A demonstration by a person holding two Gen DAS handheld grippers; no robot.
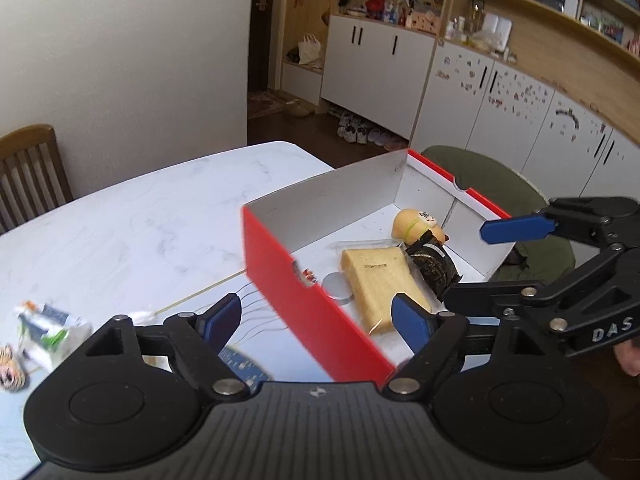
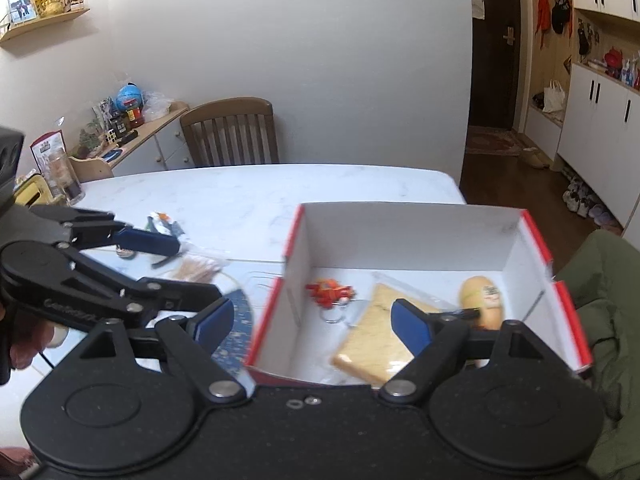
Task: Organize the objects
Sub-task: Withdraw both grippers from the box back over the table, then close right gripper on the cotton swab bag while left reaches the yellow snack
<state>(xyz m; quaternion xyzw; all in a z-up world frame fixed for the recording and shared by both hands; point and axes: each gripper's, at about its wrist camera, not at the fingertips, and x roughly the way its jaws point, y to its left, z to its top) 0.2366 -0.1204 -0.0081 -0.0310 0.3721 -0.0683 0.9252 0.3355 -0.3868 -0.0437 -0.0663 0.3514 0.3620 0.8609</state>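
Both the left hand-held gripper point(image 1: 316, 316) and the right hand-held gripper point(image 2: 312, 318) stand apart, empty. The red box point(image 1: 312, 312) on the surface point(image 1: 160, 208) holds bread point(image 1: 376, 280), a doll point(image 1: 420, 240) and a red toy point(image 2: 330, 292); packets point(image 1: 44, 328) lie left, likely awaiting collection.

The left wrist view is taken from just behind the left gripper point(image 1: 316, 318), angled down and close over the box point(image 1: 320, 320), with cabinets beyond. The right wrist view is set likewise behind the right gripper point(image 2: 312, 320), facing a chair. Box, table point(image 1: 132, 224) and each other's gripper are shared.
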